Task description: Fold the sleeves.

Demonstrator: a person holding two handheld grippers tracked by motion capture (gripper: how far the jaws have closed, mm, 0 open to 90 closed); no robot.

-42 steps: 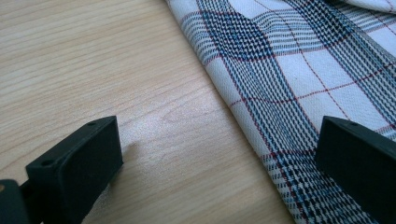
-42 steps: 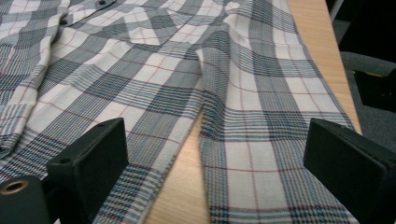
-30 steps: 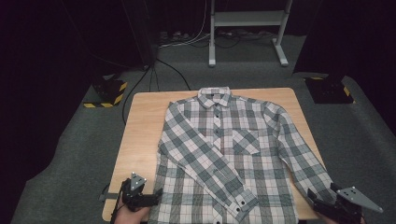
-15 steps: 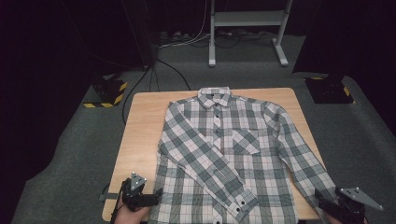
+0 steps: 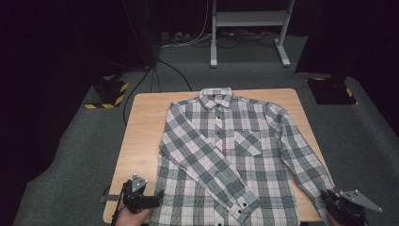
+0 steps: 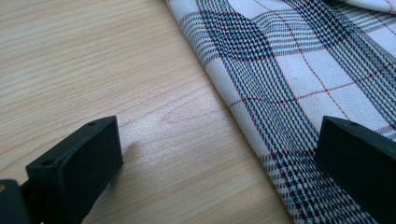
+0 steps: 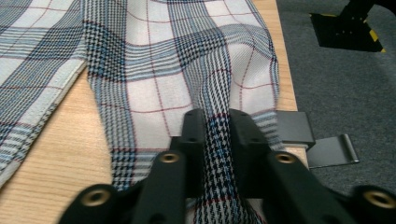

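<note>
A plaid button-up shirt (image 5: 226, 150) lies flat, front up, on the wooden table (image 5: 141, 127), with its left-hand sleeve folded across the body. At the near left corner my left gripper (image 5: 156, 195) rests low on the wood, open, its jaws straddling the shirt's hem edge (image 6: 299, 70) without pressing it; in its own view the gripper (image 6: 219, 154) has bare wood between the jaws. My right gripper (image 5: 329, 201) sits at the near right corner. Its jaws have just been closing, and the gripper (image 7: 217, 126) now pinches a raised ridge of the sleeve end (image 7: 187, 70).
Grey carpet surrounds the table. Yellow-and-black striped blocks sit on the floor at the left (image 5: 110, 92) and right (image 5: 331, 89). A white stand (image 5: 249, 28) and cables lie beyond the far edge. A grey metal bracket (image 7: 327, 149) juts from the table edge beside the sleeve.
The right gripper's jaws have closed on the sleeve end at the near right corner. The left gripper has stayed where it was.
</note>
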